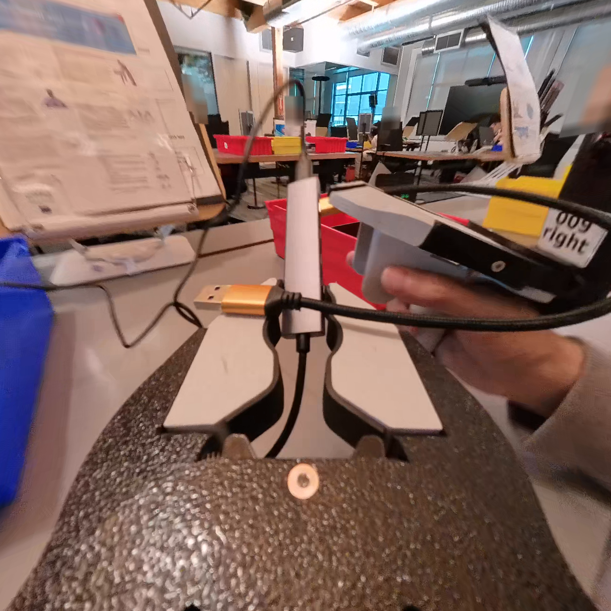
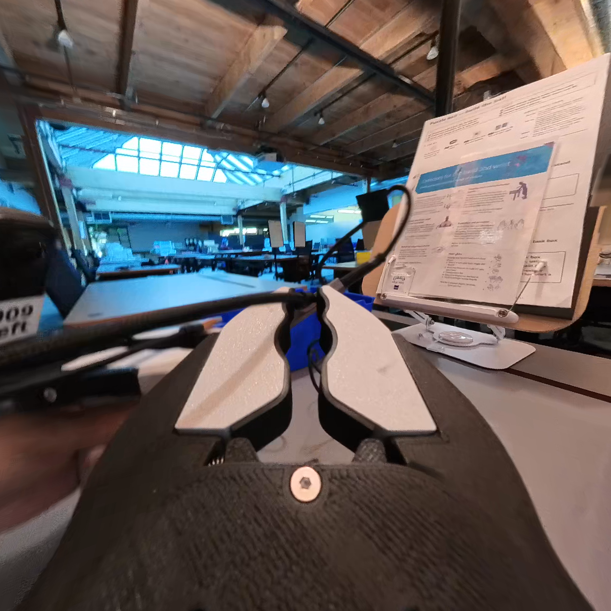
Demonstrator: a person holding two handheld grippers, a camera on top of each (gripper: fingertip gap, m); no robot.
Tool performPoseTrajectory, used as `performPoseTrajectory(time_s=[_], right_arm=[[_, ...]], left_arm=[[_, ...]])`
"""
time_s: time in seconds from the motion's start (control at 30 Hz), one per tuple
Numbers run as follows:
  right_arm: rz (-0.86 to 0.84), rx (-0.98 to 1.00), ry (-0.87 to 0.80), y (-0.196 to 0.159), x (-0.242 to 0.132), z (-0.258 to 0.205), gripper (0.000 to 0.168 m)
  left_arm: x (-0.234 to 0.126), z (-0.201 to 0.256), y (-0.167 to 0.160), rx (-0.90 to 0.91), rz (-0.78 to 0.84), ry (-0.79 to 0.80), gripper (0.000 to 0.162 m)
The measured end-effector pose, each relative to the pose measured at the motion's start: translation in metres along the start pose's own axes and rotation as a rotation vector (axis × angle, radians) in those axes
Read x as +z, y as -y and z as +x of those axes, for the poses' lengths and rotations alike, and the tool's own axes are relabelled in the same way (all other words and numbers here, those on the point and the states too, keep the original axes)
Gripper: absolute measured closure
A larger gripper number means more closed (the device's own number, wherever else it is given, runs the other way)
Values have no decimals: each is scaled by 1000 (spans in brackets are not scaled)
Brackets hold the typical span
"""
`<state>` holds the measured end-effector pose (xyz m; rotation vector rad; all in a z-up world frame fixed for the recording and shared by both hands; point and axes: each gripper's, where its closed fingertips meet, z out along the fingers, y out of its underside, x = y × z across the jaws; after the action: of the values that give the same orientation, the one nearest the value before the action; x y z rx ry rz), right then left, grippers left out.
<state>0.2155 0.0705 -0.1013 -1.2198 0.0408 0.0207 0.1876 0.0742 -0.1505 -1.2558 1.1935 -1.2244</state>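
- Left gripper clamps an upright grey USB hub, long axis vertical.
- Right gripper pinches a braided cable; its gold USB plug lies crosswise just left of the hub.

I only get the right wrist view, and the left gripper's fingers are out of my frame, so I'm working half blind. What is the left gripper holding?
Observer: The left gripper is shut on a slim grey hub, which stands upright between its tips.
Operator: And the far end of the braided cable at my tips?
Observer: The braided cable loops back round. Its gold plug is unplugged and crosses just in front of the hub.
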Motion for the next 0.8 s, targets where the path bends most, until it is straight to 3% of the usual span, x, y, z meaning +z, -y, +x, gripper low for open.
performPoseTrajectory(time_s=[0.1,0.17,0.27,0.33,0.4,0.47,0.57,0.67,0.8], right_arm=[[-53,27,179,-5,-3,-6,146],[-118,114,271,-10,-8,-1,126],[-284,371,230,-30,-18,31,98],[-201,605,222,-19,-20,43,97],[-65,799,312,1,-20,38,111],[-72,904,366,0,-16,28,120],[-185,865,428,-17,-11,4,123],[-182,808,452,-23,-8,-6,153],[-182,869,492,-19,-6,-10,159]], left_arm=[[-6,-23,12,171,-9,79,140],[-13,-38,26,329,3,148,139],[-21,-48,43,629,6,218,139],[-23,-44,47,847,8,225,140],[-23,-37,42,986,-4,208,140],[-21,-24,34,1053,-3,139,140],[-19,-12,23,1088,-11,74,140],[-19,-8,15,1087,-19,38,140],[-20,-13,12,984,-9,-10,139]])
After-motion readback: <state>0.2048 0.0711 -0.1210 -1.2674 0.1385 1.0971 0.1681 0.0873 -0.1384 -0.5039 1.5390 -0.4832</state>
